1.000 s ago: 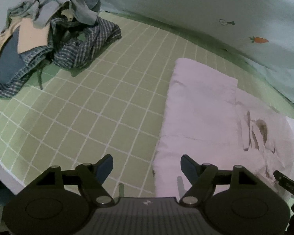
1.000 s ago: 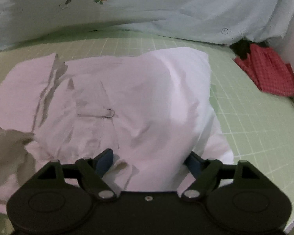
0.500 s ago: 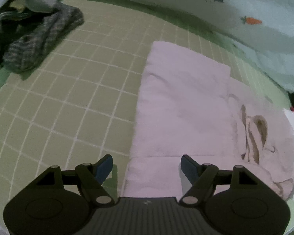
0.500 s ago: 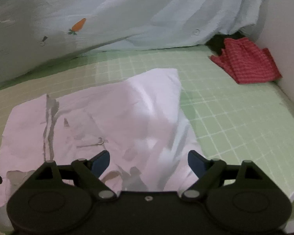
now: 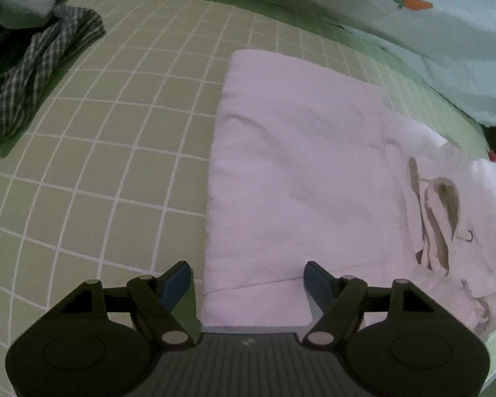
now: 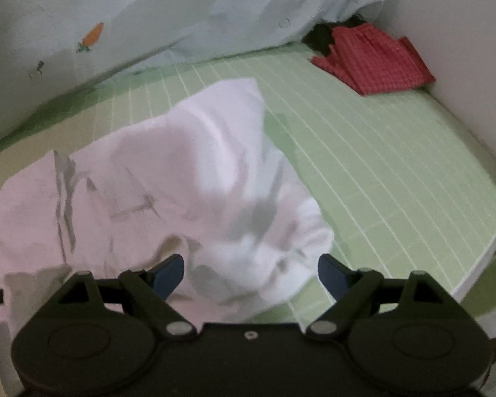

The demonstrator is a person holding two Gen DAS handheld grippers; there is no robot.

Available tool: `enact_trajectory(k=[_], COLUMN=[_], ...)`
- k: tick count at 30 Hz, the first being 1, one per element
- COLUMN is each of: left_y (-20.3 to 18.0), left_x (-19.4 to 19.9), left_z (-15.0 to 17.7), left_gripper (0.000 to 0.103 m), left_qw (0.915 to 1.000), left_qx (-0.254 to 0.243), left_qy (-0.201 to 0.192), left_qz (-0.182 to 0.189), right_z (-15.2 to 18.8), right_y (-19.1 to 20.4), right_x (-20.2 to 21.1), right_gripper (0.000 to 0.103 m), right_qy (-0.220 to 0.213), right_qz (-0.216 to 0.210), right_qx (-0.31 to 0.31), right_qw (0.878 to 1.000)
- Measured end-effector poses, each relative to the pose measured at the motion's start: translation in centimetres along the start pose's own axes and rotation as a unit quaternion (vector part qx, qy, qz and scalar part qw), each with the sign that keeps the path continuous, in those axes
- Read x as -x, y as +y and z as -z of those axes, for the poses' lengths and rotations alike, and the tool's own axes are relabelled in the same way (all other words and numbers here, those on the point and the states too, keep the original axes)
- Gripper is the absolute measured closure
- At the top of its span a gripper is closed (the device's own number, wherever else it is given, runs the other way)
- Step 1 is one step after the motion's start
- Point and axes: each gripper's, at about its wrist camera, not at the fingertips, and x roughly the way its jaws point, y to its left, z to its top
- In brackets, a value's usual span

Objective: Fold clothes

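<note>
On the green checked mat (image 5: 115,152) I hover both claws, left gripper (image 5: 248,281) and right gripper (image 6: 251,273), agape and empty over the half-folded white garment (image 5: 297,165); next, I judge, regripping its rumpled end.

Pale pink fabric garment (image 5: 297,172) with grey-brown marks near one end, whiter where bunched (image 6: 221,165). Green bed sheet (image 5: 115,132) with white grid lines. Dark grey-and-white plaid garment (image 5: 39,69) upper left, plain grey cloth (image 5: 20,10) on it. Red finely checked folded cloth (image 6: 373,59) in the corner. Light blue quilt (image 6: 182,10) with orange carrot print (image 5: 413,2). Gripper fingers black, blue pads (image 5: 178,279).
</note>
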Motion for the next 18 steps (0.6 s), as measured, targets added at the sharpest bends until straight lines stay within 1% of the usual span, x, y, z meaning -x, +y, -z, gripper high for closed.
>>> enact_trajectory(k=[2, 3, 5, 7, 8, 10, 12, 16, 18], left_y=[-0.2, -0.3, -0.7, -1.2, -1.5, -2.4, -4.2, -10.5, -15.1], left_x=[0.0, 0.1, 0.3, 0.9, 1.4, 2.5, 4.2, 7.1, 7.5], left_z=[-0.1, -0.1, -0.1, -0.1, 0.0, 0.0, 0.1, 0.0, -0.2], left_gripper=[0.037, 0.046, 0.058, 0.083, 0.088, 0.093, 0.095, 0.095, 0.095], left_qw=[1.0000, 1.0000, 1.0000, 0.9998, 0.9994, 0.9982, 0.9961, 0.9920, 0.9915], left_qx=[-0.005, -0.003, 0.003, 0.012, 0.024, 0.044, 0.055, 0.059, 0.034], left_qy=[0.001, 0.001, -0.003, -0.012, -0.021, -0.039, -0.067, -0.111, -0.124], left_qz=[0.003, 0.003, -0.004, -0.014, -0.012, -0.013, -0.016, 0.011, 0.017], right_z=[0.5, 0.7, 1.1, 1.1, 0.9, 0.3, -0.8, -3.8, -5.0], right_y=[-0.8, -1.3, -2.2, -3.3, -4.0, -5.4, -6.8, -10.0, -12.0], right_x=[0.0, 0.0, -0.2, -0.7, -1.2, -2.1, -3.0, -4.4, -5.0], right_gripper=[0.014, 0.014, 0.014, 0.014, 0.014, 0.014, 0.014, 0.014, 0.014], right_qy=[0.004, 0.005, 0.004, 0.006, 0.007, 0.007, 0.001, -0.015, -0.022], right_qz=[0.000, -0.003, -0.009, -0.015, -0.022, -0.040, -0.061, -0.095, -0.111], right_qx=[-0.009, -0.016, -0.021, -0.023, -0.025, -0.028, -0.021, 0.002, 0.005], right_qw=[1.000, 1.000, 1.000, 1.000, 0.999, 0.999, 0.998, 0.995, 0.994])
